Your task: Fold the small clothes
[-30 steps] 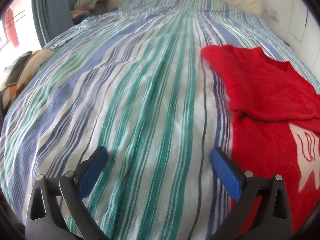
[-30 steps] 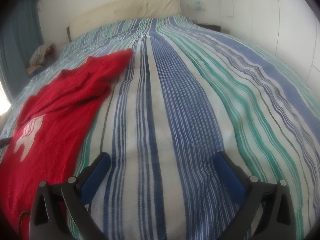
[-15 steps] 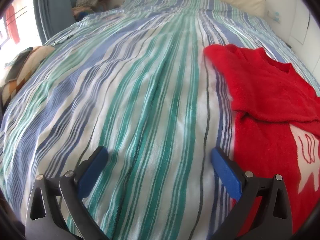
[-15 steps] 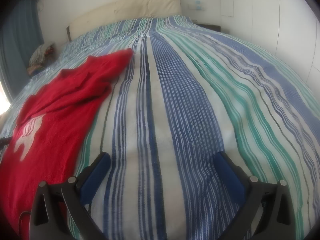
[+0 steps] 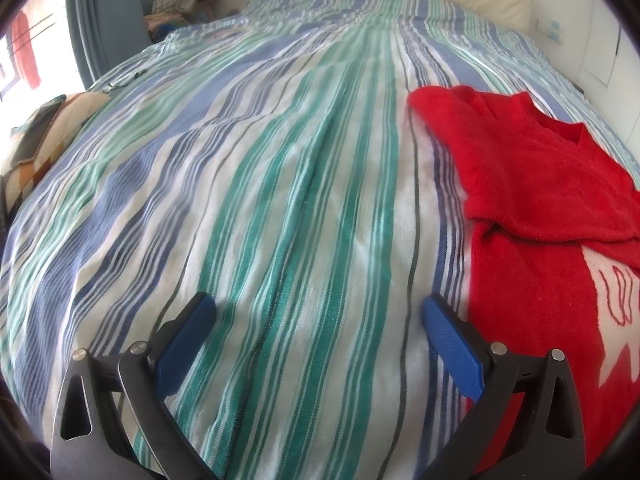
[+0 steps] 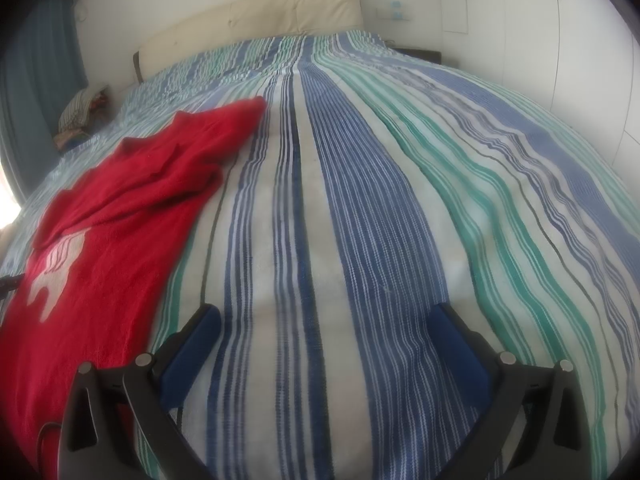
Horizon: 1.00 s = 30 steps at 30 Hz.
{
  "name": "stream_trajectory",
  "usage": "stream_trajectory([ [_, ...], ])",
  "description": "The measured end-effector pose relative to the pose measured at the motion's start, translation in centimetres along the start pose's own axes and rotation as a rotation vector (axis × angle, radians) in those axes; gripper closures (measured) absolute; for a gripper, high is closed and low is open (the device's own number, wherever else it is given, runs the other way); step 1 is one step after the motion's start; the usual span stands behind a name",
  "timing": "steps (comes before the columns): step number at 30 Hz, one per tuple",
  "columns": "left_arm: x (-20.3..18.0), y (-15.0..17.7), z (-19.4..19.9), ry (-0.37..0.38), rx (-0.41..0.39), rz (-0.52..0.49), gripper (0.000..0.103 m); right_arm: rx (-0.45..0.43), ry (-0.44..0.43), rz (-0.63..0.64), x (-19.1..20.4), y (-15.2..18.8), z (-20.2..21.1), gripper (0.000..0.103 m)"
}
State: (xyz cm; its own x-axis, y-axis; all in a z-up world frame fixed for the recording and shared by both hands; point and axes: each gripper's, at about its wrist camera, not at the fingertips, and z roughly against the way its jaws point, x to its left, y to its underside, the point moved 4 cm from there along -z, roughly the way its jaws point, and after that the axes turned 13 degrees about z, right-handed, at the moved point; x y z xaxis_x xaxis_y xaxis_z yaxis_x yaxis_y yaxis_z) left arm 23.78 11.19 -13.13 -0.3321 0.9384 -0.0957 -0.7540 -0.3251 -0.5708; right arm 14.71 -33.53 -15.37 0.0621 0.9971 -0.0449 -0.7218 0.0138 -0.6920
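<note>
Red knit fabric marks the one garment here: a small red sweater [image 5: 536,184] lying flat on a bed covered by a striped bedspread [image 5: 280,200] in bands of blue, green and white. In the left wrist view the sweater fills the 2 to 5 o'clock part of the picture, its neckline notch toward 1 o'clock and a sleeve folded across the body, partly covering a white motif [image 5: 612,320] outlined in red. In the right wrist view the same sweater [image 6: 120,216] sits from 8 to 11 o'clock, one sleeve end reaching toward 11 o'clock, the white motif at 9 o'clock.

The left gripper [image 5: 316,316] hangs over bare bedspread with its jaws spread wide and nothing between them; its blue pads [image 5: 452,340] frame only stripes, and the right-hand pad lies just beside the sweater's near edge, though whether it touches the cloth cannot be told. The right gripper [image 6: 324,324] is likewise spread wide and empty above the stripes, its left-hand finger [image 6: 192,344] next to the sweater's hem side at 7 o'clock.

At 12 o'clock in both views a cream headboard [image 6: 256,24] closes the bed against a white wall. A blue curtain [image 5: 104,16] hangs at 10 o'clock in the left wrist view, with a heap of folded cloth [image 5: 180,0] beside it and a patterned cushion [image 5: 44,136] at 9 o'clock by the bed's edge.
</note>
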Motion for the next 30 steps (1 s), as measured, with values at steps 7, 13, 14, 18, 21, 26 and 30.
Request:
stream_trajectory([
  [7, -0.01, 0.06, -0.09, -0.005, 0.000, -0.003, 0.000, 0.000, 0.000, 0.000, 0.00, -0.01, 0.00, 0.000],
  [13, -0.04, 0.06, -0.10, -0.006, 0.000, -0.004, 0.000, 0.000, 0.000, 0.000, 0.00, -0.02, 0.00, 0.000],
  [14, -0.04, 0.06, -0.11, -0.006, 0.000, -0.004, 0.000, 0.000, 0.000, 0.000, 0.00, -0.02, 0.00, 0.000],
  [18, -0.09, 0.13, -0.19, -0.011, 0.001, -0.007, 0.000, 0.001, 0.001, 0.001, 0.00, -0.03, 0.00, 0.000],
  [21, -0.15, 0.26, -0.30, -0.019, -0.001, -0.013, 0.000, 0.002, 0.003, 0.003, 0.03, -0.04, -0.01, 0.000],
  [26, -0.07, 0.32, -0.28, -0.015, 0.002, -0.009, 0.000, 0.002, 0.005, 0.005, 0.06, -0.06, -0.06, 0.000],
  [30, 0.21, 0.24, -0.05, -0.009, 0.008, 0.008, 0.000, 0.003, 0.008, 0.007, 0.06, -0.08, -0.07, 0.000],
])
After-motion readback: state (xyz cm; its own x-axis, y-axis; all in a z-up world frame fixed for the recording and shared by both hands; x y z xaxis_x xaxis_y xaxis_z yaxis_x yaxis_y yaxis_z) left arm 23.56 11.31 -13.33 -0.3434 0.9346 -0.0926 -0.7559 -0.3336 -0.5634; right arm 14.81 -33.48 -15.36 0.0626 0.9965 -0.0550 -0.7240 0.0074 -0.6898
